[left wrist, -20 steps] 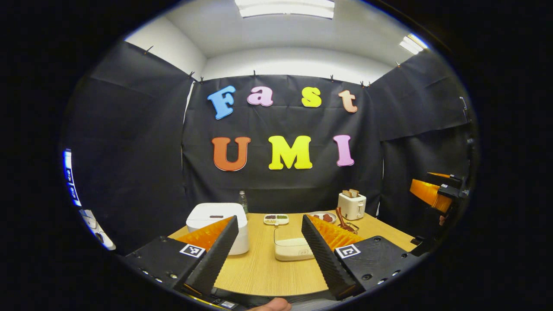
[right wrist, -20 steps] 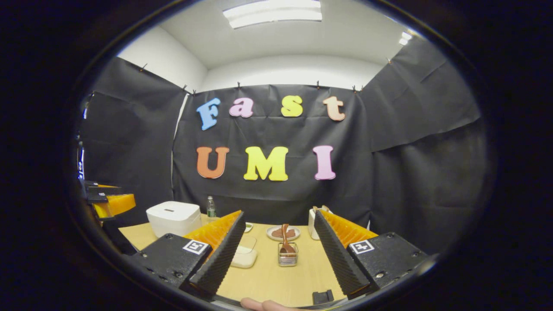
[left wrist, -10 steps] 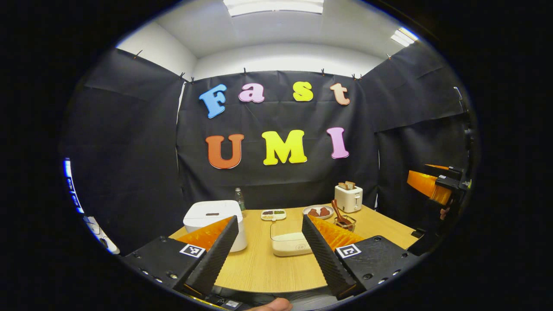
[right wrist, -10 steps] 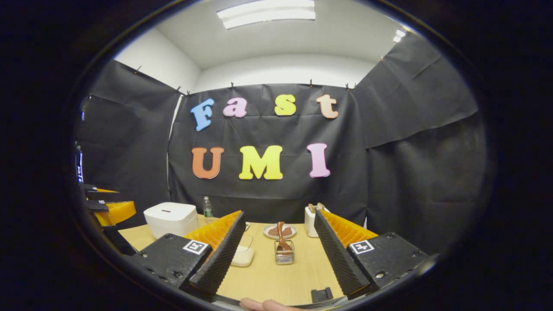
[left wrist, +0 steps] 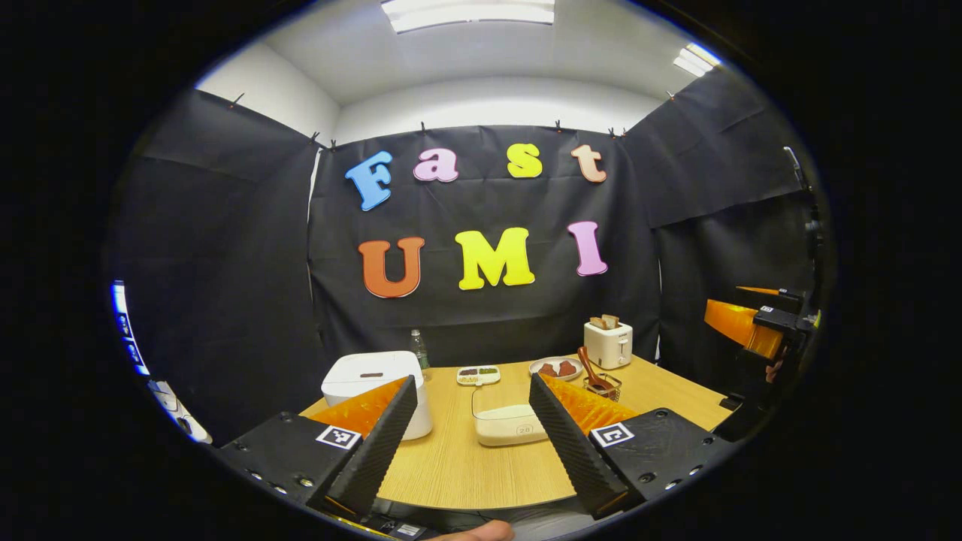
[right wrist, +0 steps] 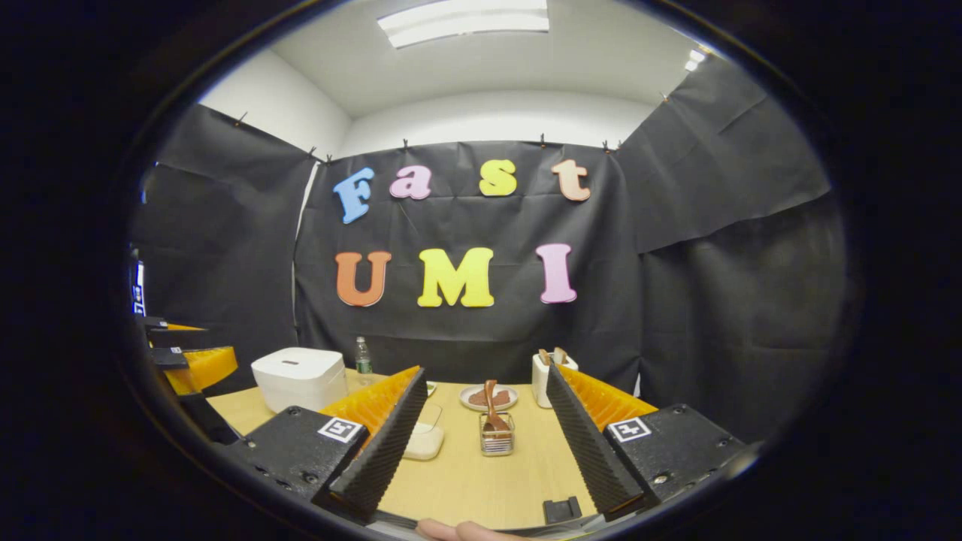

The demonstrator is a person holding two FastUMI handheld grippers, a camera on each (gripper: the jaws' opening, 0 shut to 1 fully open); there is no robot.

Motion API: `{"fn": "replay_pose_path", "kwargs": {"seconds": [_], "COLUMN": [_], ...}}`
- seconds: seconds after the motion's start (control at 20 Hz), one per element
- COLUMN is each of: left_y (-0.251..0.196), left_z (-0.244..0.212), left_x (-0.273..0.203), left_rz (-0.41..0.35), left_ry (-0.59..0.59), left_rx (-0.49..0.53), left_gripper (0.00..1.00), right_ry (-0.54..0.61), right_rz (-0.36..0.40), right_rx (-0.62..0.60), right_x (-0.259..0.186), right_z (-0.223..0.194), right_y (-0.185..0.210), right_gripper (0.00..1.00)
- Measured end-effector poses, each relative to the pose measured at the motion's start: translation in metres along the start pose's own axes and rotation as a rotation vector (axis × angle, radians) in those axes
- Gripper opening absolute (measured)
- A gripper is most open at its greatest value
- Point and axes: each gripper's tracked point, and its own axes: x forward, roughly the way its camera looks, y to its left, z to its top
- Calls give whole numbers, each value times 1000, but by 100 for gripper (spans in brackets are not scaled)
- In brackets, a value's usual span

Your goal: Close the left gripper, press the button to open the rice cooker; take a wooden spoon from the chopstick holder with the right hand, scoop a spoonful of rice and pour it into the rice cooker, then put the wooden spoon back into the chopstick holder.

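We count one white rice cooker [left wrist: 373, 373], one clear water bottle [left wrist: 419, 349], one rice container [left wrist: 505, 415], one divided snack tray [left wrist: 478, 375], one plate [left wrist: 555, 367], one toaster [left wrist: 609, 343], one wire chopstick holder [right wrist: 497, 437] and one wooden spoon [right wrist: 491, 406].

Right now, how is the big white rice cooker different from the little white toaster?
The boxy white rice cooker is bigger and squatter than the small white toaster. The rice cooker's lid is shut flat, while the toaster has bread slices sticking out of its top. The rice cooker sits at the wooden table's left side, the toaster at the far right. Both are white and stand upright on that table.
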Motion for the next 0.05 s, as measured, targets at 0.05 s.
{"fn": "replay_pose_path", "kwargs": {"seconds": [0.05], "left_y": [1], "left_z": [0], "left_x": [-1], "left_rz": [2], "left_ry": [-1], "left_rx": [-6], "left_gripper": [95], "right_ry": [0], "right_rz": [2], "right_rx": [-2], "right_x": [0], "right_z": [0], "right_y": [0], "right_gripper": [100]}}
